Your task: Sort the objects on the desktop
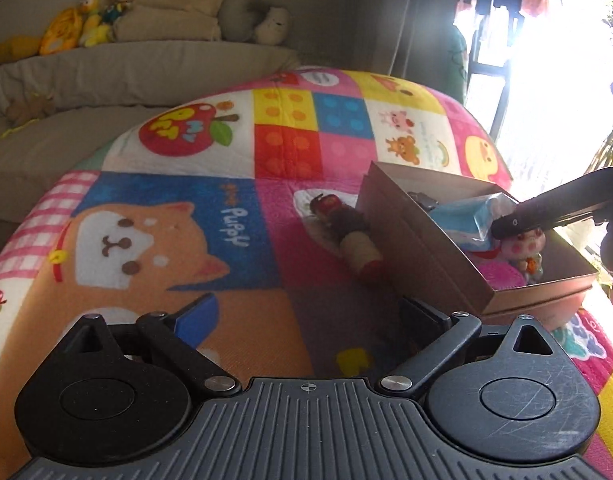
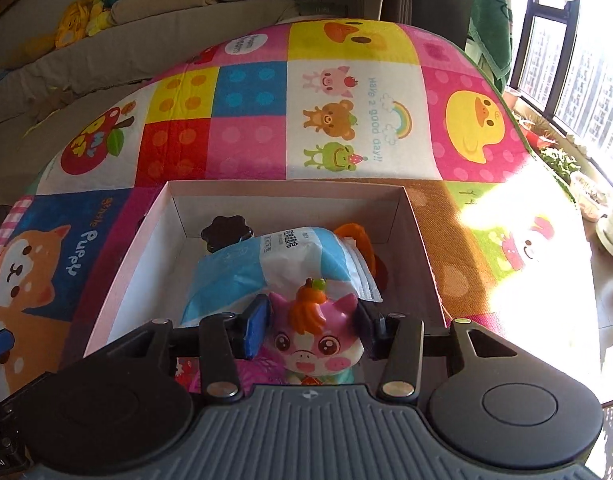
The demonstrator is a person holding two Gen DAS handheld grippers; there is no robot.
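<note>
Here, pink pig figurine, orange-topped.

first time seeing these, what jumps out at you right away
The bright patchwork cartoon play mat fills both views. On it stands an open cardboard box; over the box, the right hand-held gripper grips a pink pig-faced toy figure with an orange topknot, just in front of a blue-and-white plastic packet. Left of the box a small wooden doll lies on the mat, ahead of the open left hand-held gripper.
</note>
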